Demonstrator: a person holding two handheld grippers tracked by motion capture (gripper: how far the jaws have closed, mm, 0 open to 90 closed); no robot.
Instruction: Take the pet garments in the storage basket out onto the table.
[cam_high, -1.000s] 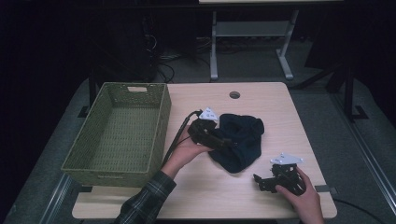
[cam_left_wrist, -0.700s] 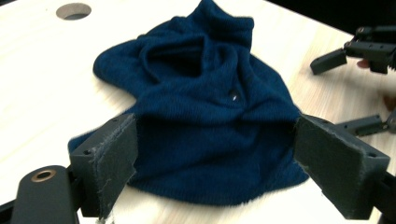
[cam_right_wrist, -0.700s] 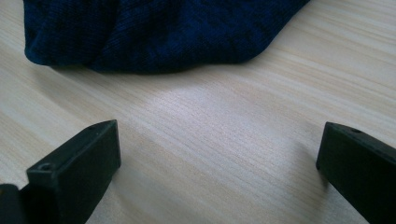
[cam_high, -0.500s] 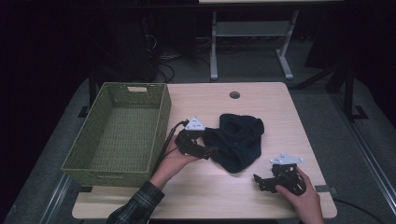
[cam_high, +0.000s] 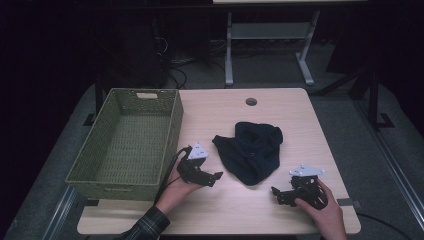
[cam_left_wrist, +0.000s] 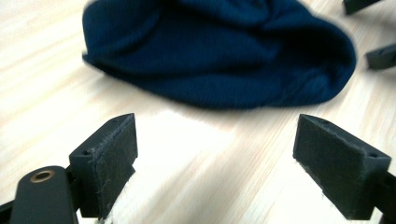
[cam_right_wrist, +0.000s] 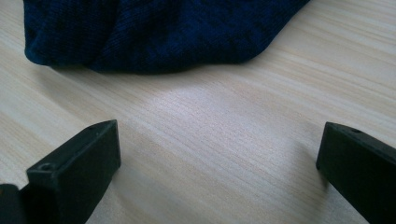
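Note:
A dark blue knitted cloth lies crumpled in the middle of the light wooden table. My left gripper rests low at its left, apart from it, jaws wide open with bare wood between them. In the left gripper view the cloth lies just beyond the open gripper. My right gripper sits near the table's front right, open, pointing at the cloth's near edge. The right gripper view shows the cloth ahead of the gripper, with nothing between the jaws.
A green woven basket stands on the table's left side, right beside my left hand. A cable hole sits near the table's far edge. Table legs and cables stand on the dark floor behind.
My left gripper has let go of the cloth and pulled back to the left and toward the front edge. The cloth now lies flat. The right gripper has stayed put.

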